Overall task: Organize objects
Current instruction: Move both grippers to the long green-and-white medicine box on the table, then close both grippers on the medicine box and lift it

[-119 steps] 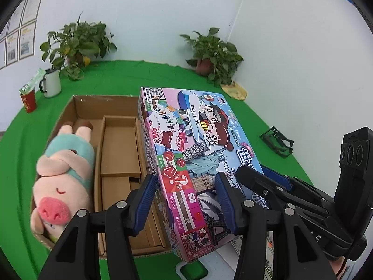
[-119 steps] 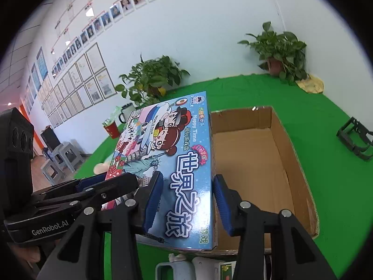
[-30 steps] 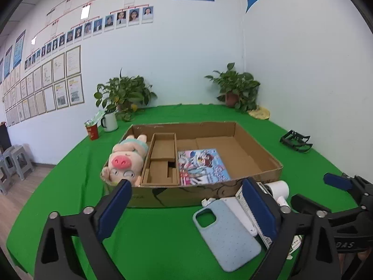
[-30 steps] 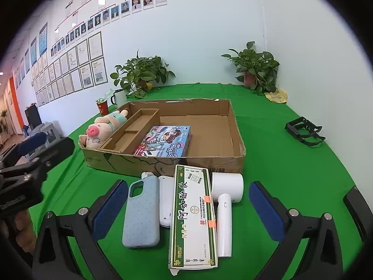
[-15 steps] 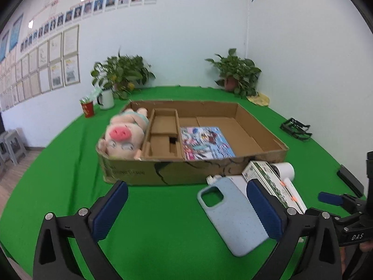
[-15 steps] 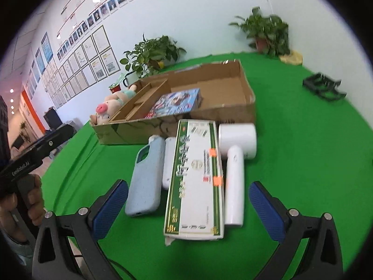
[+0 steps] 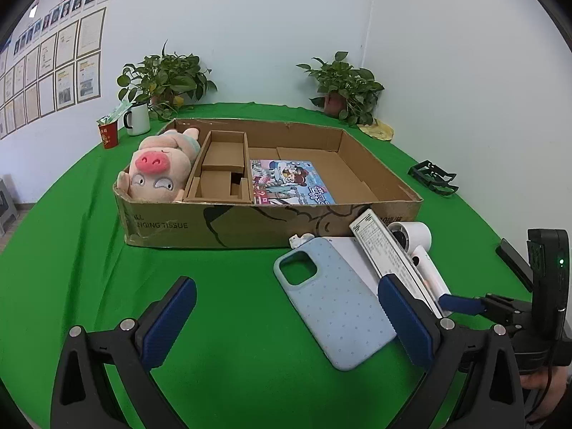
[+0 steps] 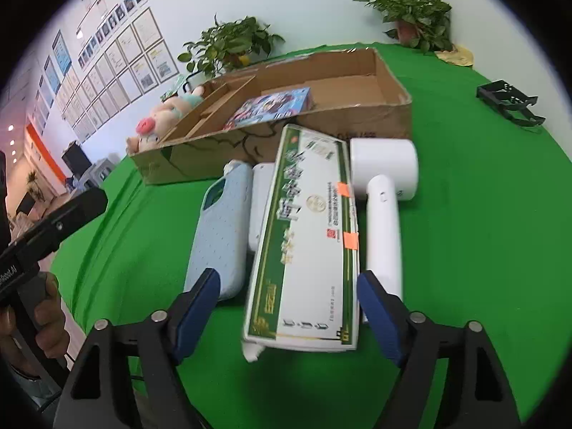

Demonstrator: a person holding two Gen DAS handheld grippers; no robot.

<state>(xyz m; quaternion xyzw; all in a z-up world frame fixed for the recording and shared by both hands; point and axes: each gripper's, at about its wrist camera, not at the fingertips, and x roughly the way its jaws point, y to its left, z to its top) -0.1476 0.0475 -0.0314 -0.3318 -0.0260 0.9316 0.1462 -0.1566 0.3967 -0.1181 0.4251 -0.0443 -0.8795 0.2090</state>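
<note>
A: From the left wrist, what step was it?
B: The left gripper stood wide apart and empty beside the phone case; bare cloth lay to its left.
A: And the right wrist?
B: The right gripper, jaws just closing but not touching, straddled the green-and-white box. Next, I'd judge, clamp and lift over the cardboard tray wall.

Pale blue dotted phone case, white hair dryer, green-and-white carton, pink plush pig, brown cardboard box, green worktop.
</note>
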